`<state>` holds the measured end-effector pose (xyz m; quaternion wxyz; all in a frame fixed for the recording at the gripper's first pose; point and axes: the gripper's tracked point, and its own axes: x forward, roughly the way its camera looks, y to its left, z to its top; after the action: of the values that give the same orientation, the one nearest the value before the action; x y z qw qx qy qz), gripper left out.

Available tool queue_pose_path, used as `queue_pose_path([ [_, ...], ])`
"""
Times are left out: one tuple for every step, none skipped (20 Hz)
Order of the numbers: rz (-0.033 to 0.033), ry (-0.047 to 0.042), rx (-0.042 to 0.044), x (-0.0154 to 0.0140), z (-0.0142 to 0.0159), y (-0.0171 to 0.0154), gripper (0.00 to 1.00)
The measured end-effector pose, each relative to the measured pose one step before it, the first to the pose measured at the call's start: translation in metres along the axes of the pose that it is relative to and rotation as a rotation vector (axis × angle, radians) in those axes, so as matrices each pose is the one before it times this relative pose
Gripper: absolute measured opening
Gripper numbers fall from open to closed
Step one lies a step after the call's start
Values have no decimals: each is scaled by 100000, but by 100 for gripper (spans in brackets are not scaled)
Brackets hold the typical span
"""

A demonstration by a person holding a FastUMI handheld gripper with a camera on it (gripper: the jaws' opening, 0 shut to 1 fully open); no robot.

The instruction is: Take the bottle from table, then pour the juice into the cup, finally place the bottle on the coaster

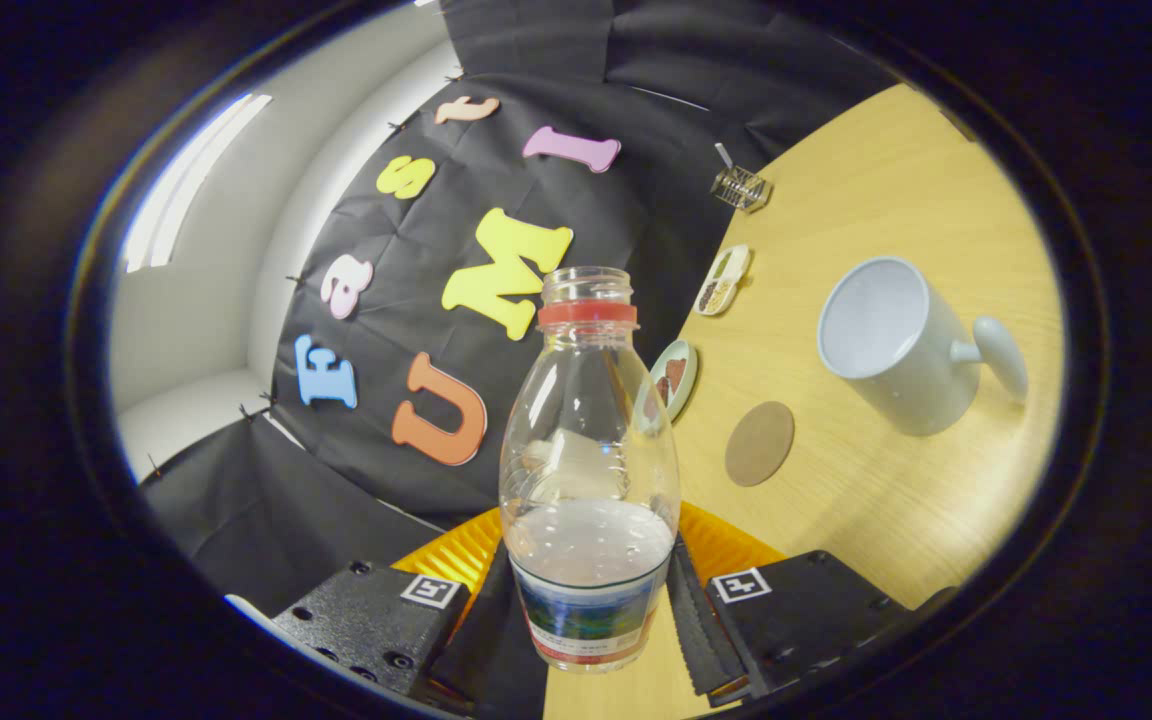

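A clear plastic bottle [589, 470] stands between the two fingers of the gripper [591, 610], which are closed in against its lower body at the level of the printed label, one finger on each side, so the gripper looks clamped on the bottle. The view is tilted, and the wooden counter [896, 520] slopes away beyond the fingers. The bottle has no cap; a red ring sits just under its open mouth. It holds only a small amount of pale liquid, pooled low near the label, so it is probably light and bottom-heavy. Its thin walls look soft and likely to dent under a hard squeeze, and the smooth plastic could slip; the labelled lower section, where the fingers are, seems the firmest place to hold. With the mouth open, any sharp tilt could spill. Beyond the fingers on the counter stands a white cup [896, 345], empty as far as can be seen, with its handle on the far side from the bottle. A round brown coaster [759, 443] lies between cup and bottle, near both. Two small dishes [674, 378] sit farther back.
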<state>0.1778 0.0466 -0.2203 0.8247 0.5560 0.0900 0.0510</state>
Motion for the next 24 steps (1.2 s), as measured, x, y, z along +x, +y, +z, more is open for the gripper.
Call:
queue_pose_path([
  [-83,-477,3833,135,106,-156,76],
  [-567,-1024,3623,33,282,-284,76],
  [397,-1086,3110,-59,124,-79,76],
  [503,-29,2673,27,58,-61,76],
  [196,83,2457,-13,2,-92,76],
  [-135,-430,2695,177,155,-240,76],
  [398,-30,2244,147,75,213,76],
  [-78,375,2241,248,-18,-25,76],
  [212,543,1875,333,-205,174,76],
  [-344,1137,1817,319,-215,-85,76],
  [-296,623,2816,130,-110,-6,76],
  [447,-18,3612,101,-61,96,76],
  [700,30,3313,10,-144,393,76],
  [542,367,2210,81,-306,320,76],
  [928,909,895,48,-466,452,76],
  [237,715,154,67,-228,250,76],
  [321,378,72,10,-85,-9,76],
  [811,116,651,-13,39,236,76],
  [811,108,1127,46,51,221,76],
  [612,-207,1532,146,111,75,76],
  [748,-159,1446,-16,264,207,76],
  [-104,-528,1269,37,435,107,76],
  [554,-716,1203,153,516,222,76],
  [344,-486,1322,15,249,204,76],
])
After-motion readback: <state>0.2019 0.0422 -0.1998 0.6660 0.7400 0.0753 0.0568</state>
